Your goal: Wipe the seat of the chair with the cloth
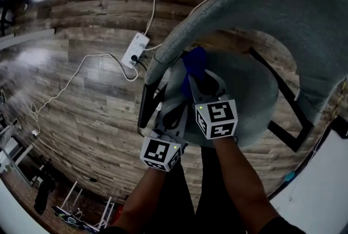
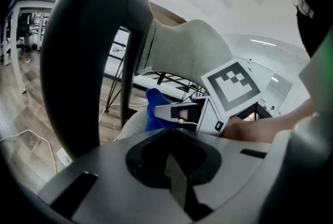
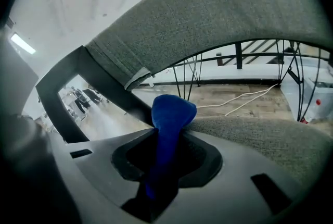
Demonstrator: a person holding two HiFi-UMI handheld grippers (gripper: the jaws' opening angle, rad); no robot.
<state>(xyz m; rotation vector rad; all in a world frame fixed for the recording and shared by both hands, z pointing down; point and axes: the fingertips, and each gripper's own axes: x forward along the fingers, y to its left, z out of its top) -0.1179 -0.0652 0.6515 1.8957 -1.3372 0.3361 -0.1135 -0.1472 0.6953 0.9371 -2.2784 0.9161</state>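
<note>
The grey chair offered its seat below both grippers. The right gripper pinched the blue cloth between its fingers, held low near the seat's back, probably to wipe it. The left gripper hung just beside it, its fingers pressed together on nothing.

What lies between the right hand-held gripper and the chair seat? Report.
The blue cloth, clamped in the right hand-held gripper, sticks out toward the seat; seen in the right gripper view.

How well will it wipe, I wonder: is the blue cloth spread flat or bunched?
Bunched. The cloth sticks up as a rounded wad from the right tongs, which are shut on it.
</note>
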